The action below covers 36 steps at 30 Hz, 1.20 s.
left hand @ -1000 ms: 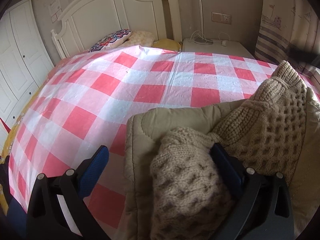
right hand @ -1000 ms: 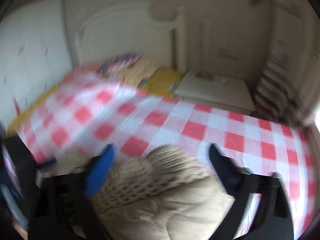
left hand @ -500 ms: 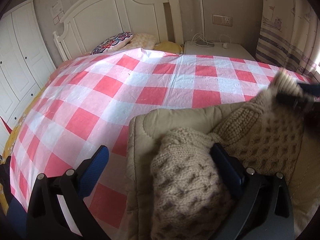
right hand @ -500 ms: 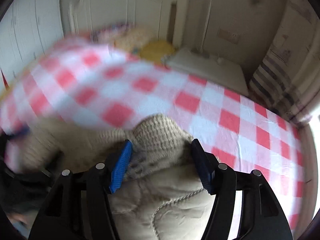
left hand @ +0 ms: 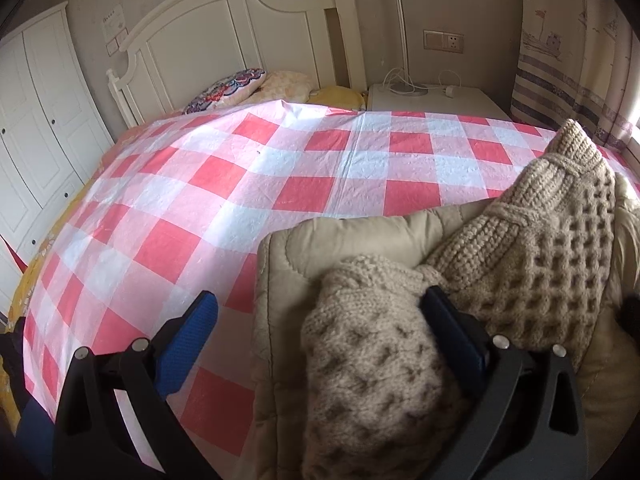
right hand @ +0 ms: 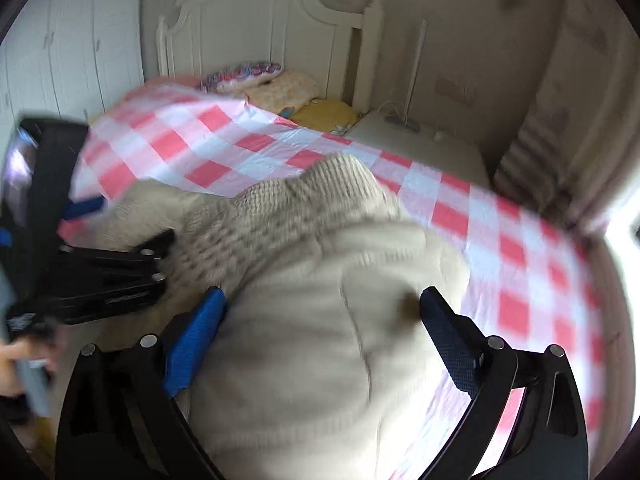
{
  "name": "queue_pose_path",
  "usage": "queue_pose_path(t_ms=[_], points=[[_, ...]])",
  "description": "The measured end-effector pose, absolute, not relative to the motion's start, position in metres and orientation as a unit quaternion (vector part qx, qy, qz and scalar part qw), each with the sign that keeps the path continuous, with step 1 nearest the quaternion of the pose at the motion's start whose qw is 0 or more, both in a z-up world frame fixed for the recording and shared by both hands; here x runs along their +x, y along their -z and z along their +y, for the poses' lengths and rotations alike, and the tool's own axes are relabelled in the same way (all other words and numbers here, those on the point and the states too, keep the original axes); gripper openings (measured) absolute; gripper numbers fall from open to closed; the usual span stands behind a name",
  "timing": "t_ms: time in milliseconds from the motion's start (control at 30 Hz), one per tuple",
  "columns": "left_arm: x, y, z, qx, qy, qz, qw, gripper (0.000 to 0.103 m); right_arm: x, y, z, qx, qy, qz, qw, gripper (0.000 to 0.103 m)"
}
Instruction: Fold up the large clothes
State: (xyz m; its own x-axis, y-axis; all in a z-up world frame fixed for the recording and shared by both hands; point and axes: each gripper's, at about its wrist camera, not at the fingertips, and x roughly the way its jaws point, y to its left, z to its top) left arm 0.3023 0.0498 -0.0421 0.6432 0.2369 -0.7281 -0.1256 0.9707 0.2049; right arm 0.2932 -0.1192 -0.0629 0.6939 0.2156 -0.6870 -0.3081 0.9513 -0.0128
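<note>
A: Item 1, far L: wardrobe (left hand: 36, 128), white doors. Next, headboard (left hand: 240, 40), pillows (left hand: 228, 90) below it.

B: Then the bed?

A: Bed w/ checked cover (left hand: 248, 184), red/white, fills mid frame. Nightstand (left hand: 432, 98) behind, lamp pole and cables on it. Curtain (left hand: 568, 72) far R.

B: Task item?

A: Coat (left hand: 360, 236), beige, quilted, lying on the cover at the near R side of the bed. Knit sleeves (left hand: 552, 240) folded in over the front: one runs up toward the R, the other's cuff end sits near the camera.

B: L claw (left hand: 320, 340)?

A: Jaws wide apart. L pad over bare cover, R pad against the near sleeve's side, sleeve bunched between. Not squeezing it as far as I can see.

B: R claw (right hand: 320, 336)?

A: Jaws opening. Coat body (right hand: 320, 340) lies between them, pads not pressing on it. Frame is blurred, so fine contact unclear. L claw's black frame (right hand: 108, 272) shows at the view's L edge, by the sleeve.

B: Handling notes?

A: Judgement only: soft, limp, bulky. Padding will spring back, so folds may not stay flat. Knit is stretchy, grippy, open weave could snag on a pad. Prob. moderate weight. Best hold: quilted edge/hem at both corners, one claw each, not the loose knit.
</note>
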Motion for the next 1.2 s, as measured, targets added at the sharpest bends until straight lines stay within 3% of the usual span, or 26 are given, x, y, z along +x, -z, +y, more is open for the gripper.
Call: queue_pose_path(t_ms=[167,367,467,667,833,1200], points=[[0.302,0.042,0.055,0.053,-0.091,0.416,0.903,0.101,0.247,0.065,-0.146,0.009,-0.184,0.339,0.923,0.096],[0.268,0.026,0.093,-0.057,-0.036,0.418,0.906,0.101,0.201,0.079,-0.183,0.077,-0.218,0.334,0.914,0.096],[0.22,0.008,0.102,-0.087,-0.035,0.368,0.925,0.101,0.17,0.073,-0.189,0.06,-0.18,0.308,0.932,0.096],[0.085,-0.03,0.077,0.009,-0.057,0.238,0.969,0.101,0.079,0.06,-0.165,0.005,-0.15,0.201,0.968,0.096],[0.005,-0.031,0.044,0.059,-0.063,0.162,0.983,0.101,0.028,0.074,-0.137,-0.017,-0.111,0.188,0.976,0.097],[-0.022,-0.014,0.012,0.063,-0.019,0.198,0.978,0.101,-0.007,0.064,-0.127,-0.028,-0.083,0.155,0.984,0.097]])
